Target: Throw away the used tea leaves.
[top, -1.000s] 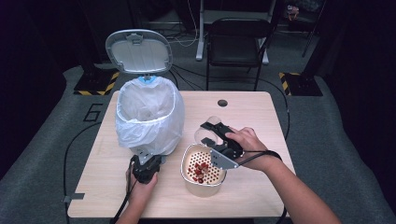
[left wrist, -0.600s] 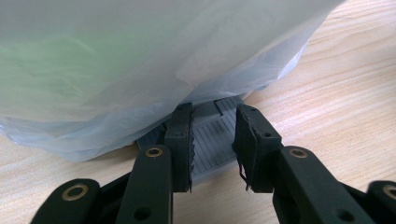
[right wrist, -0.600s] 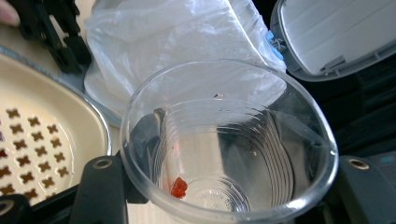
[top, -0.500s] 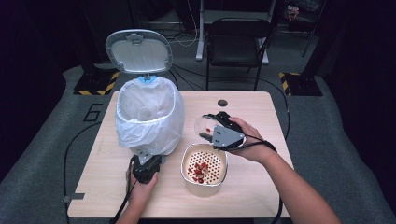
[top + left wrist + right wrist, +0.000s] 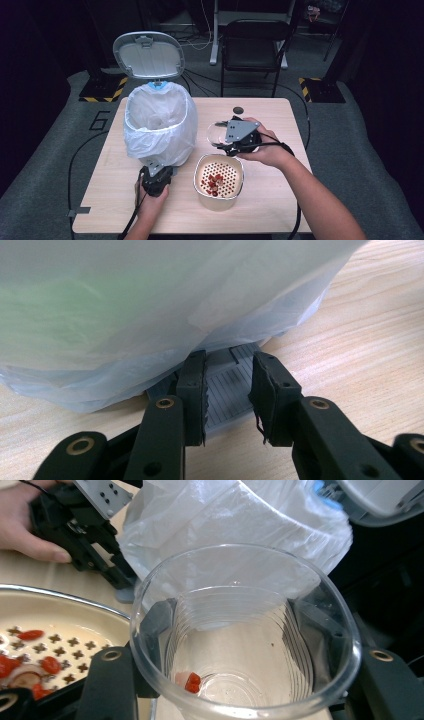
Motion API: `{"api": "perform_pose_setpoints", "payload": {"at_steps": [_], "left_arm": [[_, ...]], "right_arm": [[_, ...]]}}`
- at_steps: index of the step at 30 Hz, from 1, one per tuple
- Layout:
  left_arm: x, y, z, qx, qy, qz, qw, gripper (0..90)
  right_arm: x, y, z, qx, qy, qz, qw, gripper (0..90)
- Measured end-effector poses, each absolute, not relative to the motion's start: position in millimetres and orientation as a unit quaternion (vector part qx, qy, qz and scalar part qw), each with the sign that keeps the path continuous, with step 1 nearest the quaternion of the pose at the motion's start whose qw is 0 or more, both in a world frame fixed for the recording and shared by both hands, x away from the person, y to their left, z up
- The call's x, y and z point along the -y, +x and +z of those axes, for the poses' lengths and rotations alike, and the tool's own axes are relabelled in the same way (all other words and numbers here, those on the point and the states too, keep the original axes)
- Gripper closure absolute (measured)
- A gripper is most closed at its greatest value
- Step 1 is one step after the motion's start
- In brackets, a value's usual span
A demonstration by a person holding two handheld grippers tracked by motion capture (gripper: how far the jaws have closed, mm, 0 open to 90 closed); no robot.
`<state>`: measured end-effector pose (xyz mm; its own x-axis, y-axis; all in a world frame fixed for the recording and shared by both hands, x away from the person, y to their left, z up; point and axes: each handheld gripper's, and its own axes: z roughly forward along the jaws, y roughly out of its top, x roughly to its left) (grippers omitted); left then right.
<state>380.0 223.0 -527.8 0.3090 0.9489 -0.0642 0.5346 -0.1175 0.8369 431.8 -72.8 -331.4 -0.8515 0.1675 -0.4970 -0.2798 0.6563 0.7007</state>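
From the high view, your right gripper (image 5: 226,137) holds the clear cup (image 5: 218,134) just beyond the strainer bowl (image 5: 218,181), mouth turned toward the lined bin (image 5: 159,122). The bin lies just left of the cup, so the coming move runs leftward and up over its rim. Your left gripper (image 5: 154,176) sits low at the bin's near foot, on the pedal (image 5: 152,165).

In the left gripper view, your fingers (image 5: 192,390) pinch the grey ribbed pedal (image 5: 227,387) from both sides, under the hanging bag (image 5: 150,305), low over the table (image 5: 370,340).

In the right gripper view, your fingers (image 5: 155,622) clamp the cup (image 5: 245,630) across its wall. Its axis points at the bag (image 5: 235,525) ahead, and one red scrap (image 5: 192,682) clings near the bottom. The bowl (image 5: 60,605) lies to its left.
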Motion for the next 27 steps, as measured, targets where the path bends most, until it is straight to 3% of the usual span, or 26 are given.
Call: {"api": "perform_pose_setpoints", "payload": {"at_steps": [14, 27], "left_arm": [[-223, 380, -528, -0.527, 0.704, 0.259, 0.401, 67.5], [-223, 380, -528, -0.531, 0.702, 0.257, 0.400, 67.5]], "right_arm": [[74, 447, -313, -0.877, 0.057, 0.446, 0.171, 39.2], [72, 455, -290, -0.868, 0.103, 0.470, 0.125, 40.4]]}}
